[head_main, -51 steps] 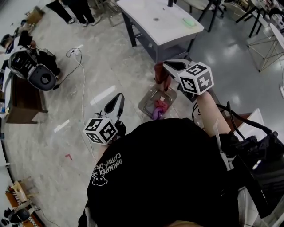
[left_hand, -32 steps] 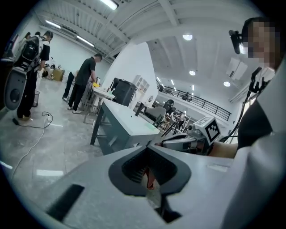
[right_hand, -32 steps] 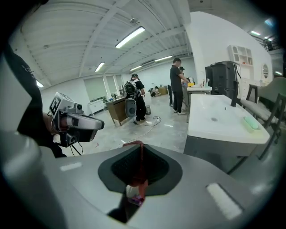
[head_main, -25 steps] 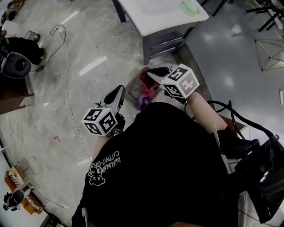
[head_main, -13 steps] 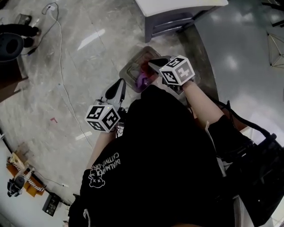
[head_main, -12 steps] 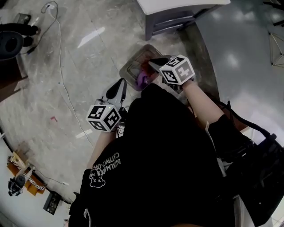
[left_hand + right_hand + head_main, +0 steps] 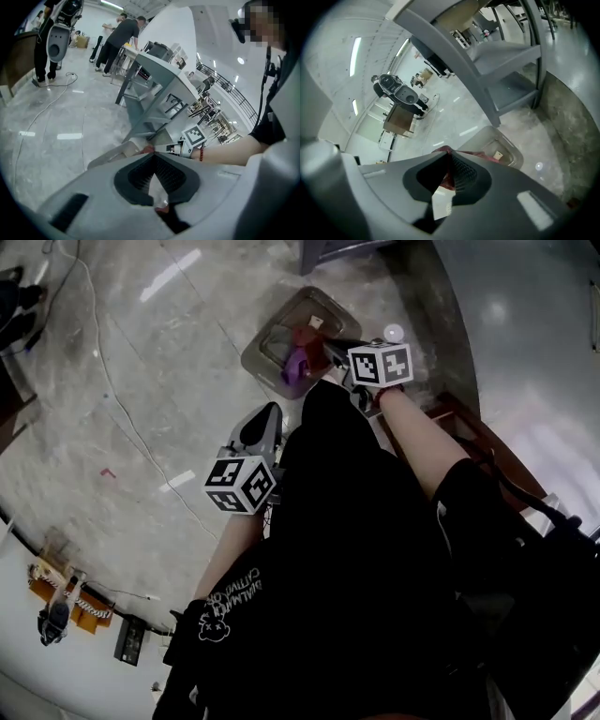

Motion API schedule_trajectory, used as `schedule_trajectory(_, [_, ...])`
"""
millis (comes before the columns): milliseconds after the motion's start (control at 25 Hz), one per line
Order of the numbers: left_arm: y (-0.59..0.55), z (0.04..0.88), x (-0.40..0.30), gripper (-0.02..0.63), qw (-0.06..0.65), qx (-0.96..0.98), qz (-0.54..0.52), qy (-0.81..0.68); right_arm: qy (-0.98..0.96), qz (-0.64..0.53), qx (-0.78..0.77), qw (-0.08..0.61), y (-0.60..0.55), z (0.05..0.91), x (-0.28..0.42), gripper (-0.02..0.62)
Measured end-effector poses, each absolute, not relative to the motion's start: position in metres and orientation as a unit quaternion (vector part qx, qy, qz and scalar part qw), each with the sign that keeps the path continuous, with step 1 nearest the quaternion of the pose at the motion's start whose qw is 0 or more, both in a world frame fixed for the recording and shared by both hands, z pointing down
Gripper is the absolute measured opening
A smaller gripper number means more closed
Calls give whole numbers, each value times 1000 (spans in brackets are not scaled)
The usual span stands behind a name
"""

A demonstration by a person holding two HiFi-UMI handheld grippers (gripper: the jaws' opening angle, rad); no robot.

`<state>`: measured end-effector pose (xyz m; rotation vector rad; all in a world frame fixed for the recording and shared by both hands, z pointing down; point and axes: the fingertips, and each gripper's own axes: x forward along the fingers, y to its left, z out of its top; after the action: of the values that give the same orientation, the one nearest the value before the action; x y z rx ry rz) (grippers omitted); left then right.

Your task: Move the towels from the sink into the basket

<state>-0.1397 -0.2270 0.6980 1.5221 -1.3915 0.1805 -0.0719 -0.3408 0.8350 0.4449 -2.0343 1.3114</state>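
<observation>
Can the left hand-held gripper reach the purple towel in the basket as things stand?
Probably yes: only bare floor lies between the left hand-held gripper and the purple towel. Its jaws are shut, though, and the right hand-held gripper, shut on a red towel, crowds the basket.

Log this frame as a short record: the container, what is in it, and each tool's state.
container: grey rectangular metal basin on the pale marble floor
contents: purple towel, bunched inside
right tool: shut on a dark red towel, held low at the basin
left tool: shut, nothing between the jaws, over the floor beside the basin
person: black shirt, leaning over the basin
</observation>
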Motion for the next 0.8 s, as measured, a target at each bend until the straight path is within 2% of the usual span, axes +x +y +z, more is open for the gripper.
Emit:
schedule_trajectory(320, [-224,779,-143,0,529,639,107,-548,-713,537,240,382,-316,935,-38,28])
schedule_trajectory(800, [-186,844,-140,0,578,600,126,-539,-684,556,247,403,-281,999,-22,29])
